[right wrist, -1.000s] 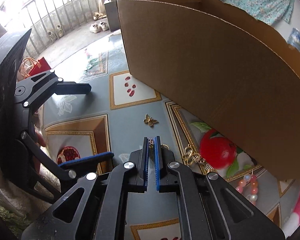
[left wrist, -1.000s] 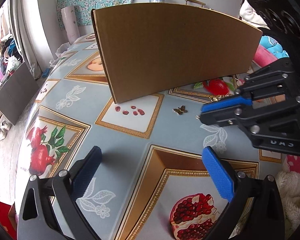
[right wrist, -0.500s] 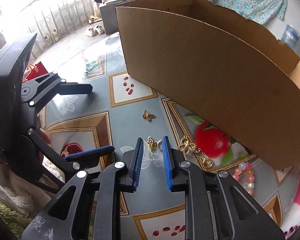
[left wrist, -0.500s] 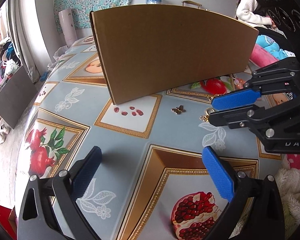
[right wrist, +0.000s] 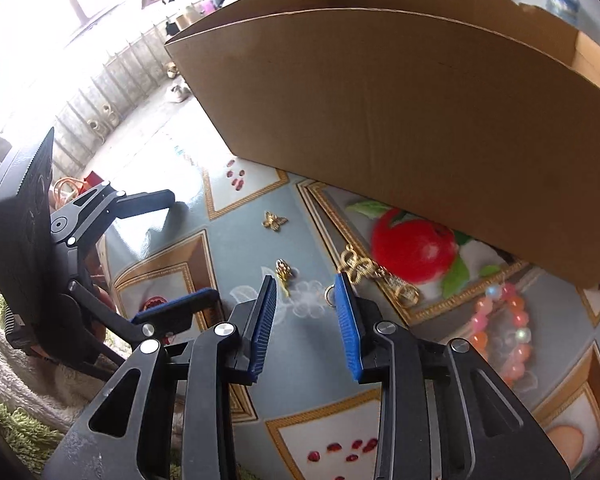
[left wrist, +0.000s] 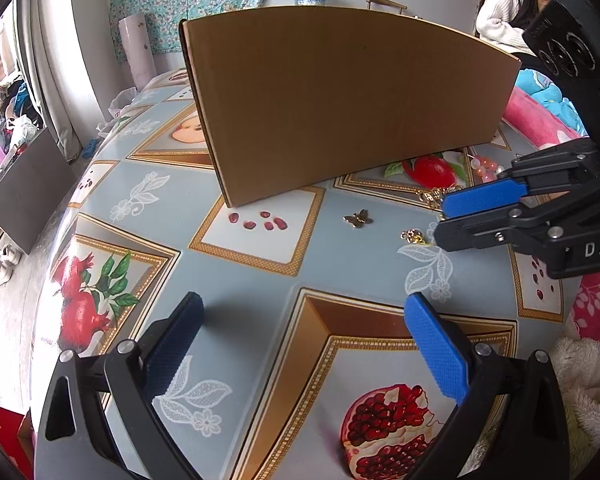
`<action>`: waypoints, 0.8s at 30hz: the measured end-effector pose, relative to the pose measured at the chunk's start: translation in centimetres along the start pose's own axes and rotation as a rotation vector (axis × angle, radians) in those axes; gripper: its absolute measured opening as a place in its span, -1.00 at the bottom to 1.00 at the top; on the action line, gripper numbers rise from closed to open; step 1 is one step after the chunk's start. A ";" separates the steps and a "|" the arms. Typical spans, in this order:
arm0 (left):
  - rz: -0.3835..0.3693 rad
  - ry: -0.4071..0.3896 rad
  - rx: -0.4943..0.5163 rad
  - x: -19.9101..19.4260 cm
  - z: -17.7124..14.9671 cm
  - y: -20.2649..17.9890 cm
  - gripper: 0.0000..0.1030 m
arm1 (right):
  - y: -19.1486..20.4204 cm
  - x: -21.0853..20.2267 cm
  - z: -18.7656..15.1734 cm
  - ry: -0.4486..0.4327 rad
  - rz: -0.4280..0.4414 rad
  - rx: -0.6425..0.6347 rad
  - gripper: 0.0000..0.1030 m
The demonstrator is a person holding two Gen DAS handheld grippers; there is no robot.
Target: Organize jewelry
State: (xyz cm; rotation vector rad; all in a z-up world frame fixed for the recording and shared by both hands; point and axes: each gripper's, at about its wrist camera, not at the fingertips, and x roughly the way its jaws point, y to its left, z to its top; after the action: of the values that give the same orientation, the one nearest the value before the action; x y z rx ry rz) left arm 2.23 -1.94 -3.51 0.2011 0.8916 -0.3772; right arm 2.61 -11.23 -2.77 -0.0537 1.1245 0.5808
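A small gold flower earring (right wrist: 283, 271) lies on the patterned tablecloth just ahead of my right gripper (right wrist: 306, 286), which is open and empty; it also shows in the left wrist view (left wrist: 412, 236). A gold ring (right wrist: 329, 293) lies by the right fingertip. A gold butterfly charm (right wrist: 274, 221) lies further ahead, also in the left wrist view (left wrist: 357, 218). A gold chain (right wrist: 374, 276) and a pink bead bracelet (right wrist: 500, 332) lie to the right. My left gripper (left wrist: 300, 320) is open and empty over the cloth. A tall cardboard box (left wrist: 348, 96) stands behind.
The table (left wrist: 244, 280) has a rounded edge at the left with the floor below. A fluffy white cloth (left wrist: 584, 376) lies at the right edge. A person in white (left wrist: 504, 12) sits behind the box.
My right gripper was shut on the gold earring, then opened and let it drop on the cloth. It has since pulled back a little and opened wider. The left gripper stayed still.
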 end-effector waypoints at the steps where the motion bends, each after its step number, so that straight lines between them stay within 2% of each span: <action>1: -0.001 0.000 0.001 0.0 0.0 0.0 0.92 | -0.1 -0.3 -0.1 -0.004 0.007 0.005 -0.42; 4: -0.003 0.001 0.003 0.0 0.0 0.0 0.92 | 0.6 -0.6 -0.2 -0.034 0.050 -0.001 -0.42; 10: -0.005 0.020 0.006 0.1 0.4 0.2 0.92 | 1.0 -1.0 -0.4 -0.063 0.058 -0.006 -0.42; 15: -0.001 -0.035 0.019 -0.6 1.2 0.1 0.89 | -0.9 -3.1 -1.9 -0.101 0.051 0.077 -0.42; 19: -0.025 -0.069 0.018 -0.9 2.3 -0.4 0.65 | -2.2 -3.6 -3.1 -0.122 0.042 0.144 -0.42; 24: -0.009 -0.037 0.065 0.3 3.6 -1.5 0.08 | -3.1 -3.9 -4.1 -0.147 0.041 0.196 -0.42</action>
State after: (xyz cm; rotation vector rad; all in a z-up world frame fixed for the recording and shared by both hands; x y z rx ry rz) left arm 4.45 -4.57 -1.56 0.2493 0.8443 -0.4173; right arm -0.52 -16.80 -2.00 0.1792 1.0362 0.5005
